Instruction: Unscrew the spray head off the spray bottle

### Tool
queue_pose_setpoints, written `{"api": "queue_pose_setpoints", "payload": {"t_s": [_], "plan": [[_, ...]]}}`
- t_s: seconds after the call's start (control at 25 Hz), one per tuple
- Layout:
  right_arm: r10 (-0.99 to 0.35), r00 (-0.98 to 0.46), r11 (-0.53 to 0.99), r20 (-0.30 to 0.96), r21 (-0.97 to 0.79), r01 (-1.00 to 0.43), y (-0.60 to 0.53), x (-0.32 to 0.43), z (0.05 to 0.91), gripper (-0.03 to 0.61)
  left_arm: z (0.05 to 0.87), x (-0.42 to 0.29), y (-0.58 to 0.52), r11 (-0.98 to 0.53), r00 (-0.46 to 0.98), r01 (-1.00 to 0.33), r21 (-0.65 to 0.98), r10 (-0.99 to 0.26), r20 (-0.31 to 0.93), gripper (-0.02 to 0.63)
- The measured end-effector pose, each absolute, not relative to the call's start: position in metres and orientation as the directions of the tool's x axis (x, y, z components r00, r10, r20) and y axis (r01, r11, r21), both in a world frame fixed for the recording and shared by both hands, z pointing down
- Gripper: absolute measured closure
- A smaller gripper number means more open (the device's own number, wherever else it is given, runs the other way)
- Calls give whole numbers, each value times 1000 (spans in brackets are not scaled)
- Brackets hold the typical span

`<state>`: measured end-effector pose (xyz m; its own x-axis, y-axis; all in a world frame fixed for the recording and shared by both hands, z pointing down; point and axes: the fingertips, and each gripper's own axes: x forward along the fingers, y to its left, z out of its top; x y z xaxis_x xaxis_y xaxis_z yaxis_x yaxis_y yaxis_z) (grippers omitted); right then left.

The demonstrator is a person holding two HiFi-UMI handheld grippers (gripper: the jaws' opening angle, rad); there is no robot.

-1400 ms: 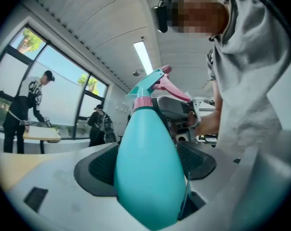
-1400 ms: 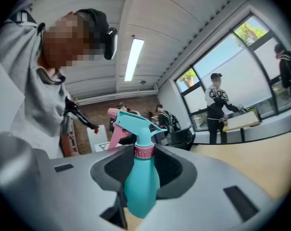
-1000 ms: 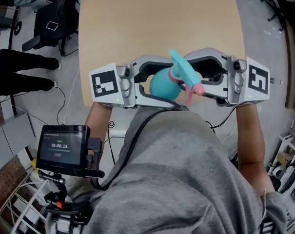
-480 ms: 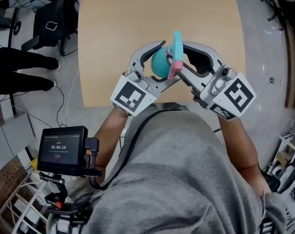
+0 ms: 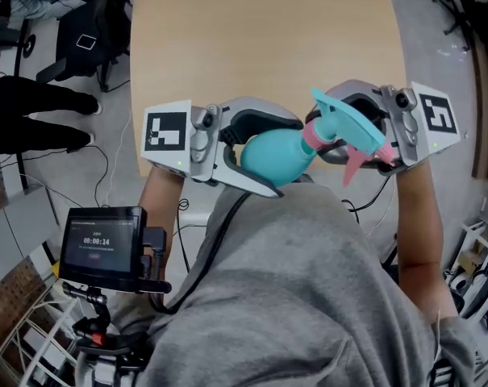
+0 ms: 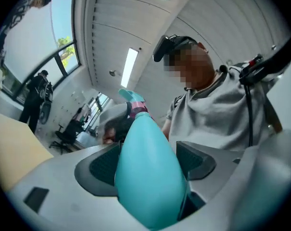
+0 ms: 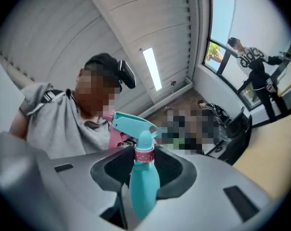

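A teal spray bottle point(image 5: 274, 156) lies crosswise in the air over the table's near edge, in front of my chest. My left gripper point(image 5: 290, 157) is shut on its round body point(image 6: 147, 177), a pad on either side. The spray head point(image 5: 348, 123), teal with a pink trigger point(image 5: 352, 168), points right above a pink collar point(image 5: 313, 135). My right gripper point(image 5: 328, 127) is shut around that end, and its jaws have just been closing with it between them. In the right gripper view the collar point(image 7: 145, 154) and head point(image 7: 133, 123) stand up between the pads of the right gripper point(image 7: 144, 172).
The wooden table point(image 5: 260, 47) stretches away ahead. A small screen unit point(image 5: 105, 240) hangs at my left hip. An office chair point(image 5: 82, 47) and a person's dark legs point(image 5: 34, 111) are left of the table. Cables trail on the floor.
Half a second ago both grippers pointed forward over the table with the bottle between them. They have swung back apart towards my chest, and the bottle lies sideways, head to the right.
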<state>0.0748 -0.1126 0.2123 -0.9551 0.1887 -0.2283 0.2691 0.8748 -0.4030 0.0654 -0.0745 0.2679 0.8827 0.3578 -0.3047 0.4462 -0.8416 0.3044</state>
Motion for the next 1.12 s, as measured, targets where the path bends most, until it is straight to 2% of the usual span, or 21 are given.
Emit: {"api": "queue_pose_setpoints", "payload": {"t_s": [0.08, 0.16, 0.24, 0.4, 0.56, 0.68, 0.8, 0.92, 1.12], "plan": [[207, -930, 859, -305, -399, 322, -119, 80, 200, 446, 260, 65, -70, -804, 849, 503, 318, 391, -355, 236], [167, -928, 867, -333, -399, 299, -132, 84, 194, 446, 265, 67, -78, -831, 867, 458, 316, 339, -365, 236], [98, -943, 885, -319, -406, 229, -148, 90, 195, 446, 283, 70, -98, -891, 917, 328, 313, 221, -331, 236], [-130, -963, 910, -235, -414, -22, -188, 105, 201, 446, 350, 70, -146, -946, 977, -50, 320, -113, -182, 236], [-366, -929, 865, -53, -387, -318, -230, 129, 231, 446, 436, 67, -185, -886, 914, -403, 230, -400, 62, 236], [-456, -882, 810, 123, -353, -468, -245, 136, 284, 446, 496, 59, -200, -817, 833, -551, 172, -524, 180, 236], [-480, -806, 757, 347, -300, -580, -259, 126, 380, 446, 557, 44, -214, -779, 782, -614, 128, -577, 235, 236], [-436, -724, 703, 534, -301, -645, -254, 116, 482, 446, 595, 35, -214, -755, 756, -645, 117, -609, 240, 236], [-363, -613, 638, 702, -293, -713, -213, 98, 595, 446, 627, 17, -186, -713, 723, -688, 135, -657, 214, 236]]}}
